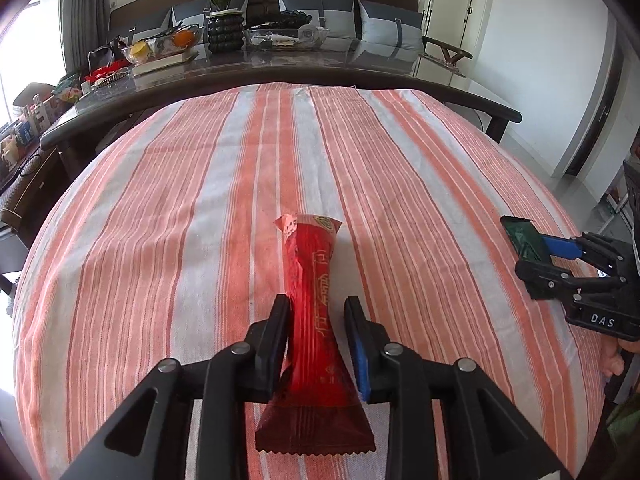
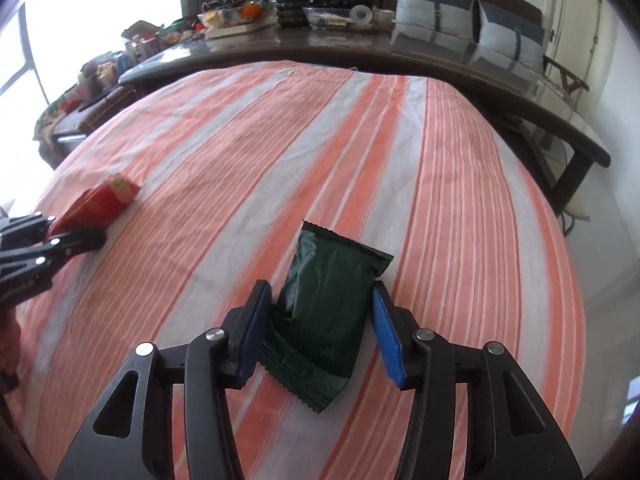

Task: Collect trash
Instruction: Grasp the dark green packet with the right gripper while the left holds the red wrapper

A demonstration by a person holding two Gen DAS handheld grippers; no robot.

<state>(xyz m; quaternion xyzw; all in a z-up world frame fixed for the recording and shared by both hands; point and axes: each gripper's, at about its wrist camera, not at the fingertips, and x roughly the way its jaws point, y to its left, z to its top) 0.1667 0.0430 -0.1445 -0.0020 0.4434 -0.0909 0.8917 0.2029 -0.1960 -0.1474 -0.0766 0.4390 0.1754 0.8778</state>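
Observation:
A red snack wrapper [image 1: 312, 320] lies on the striped cloth, pinched narrow in its middle between the fingers of my left gripper [image 1: 318, 312]. It also shows in the right wrist view [image 2: 100, 204], held by that gripper [image 2: 68, 236]. A dark green wrapper [image 2: 328, 316] lies between the fingers of my right gripper [image 2: 320, 300], which touch its sides and bend it. In the left wrist view the green wrapper [image 1: 522, 236] shows at the tip of the right gripper [image 1: 532, 264].
The orange and white striped cloth [image 1: 200, 200] covers the table. Behind it stands a dark glossy table [image 1: 320, 64] with a plant pot [image 1: 225, 32], fruit bowls [image 1: 160, 46] and a glass tray [image 1: 286, 38]. A sofa with grey cushions [image 1: 390, 28] is at the back.

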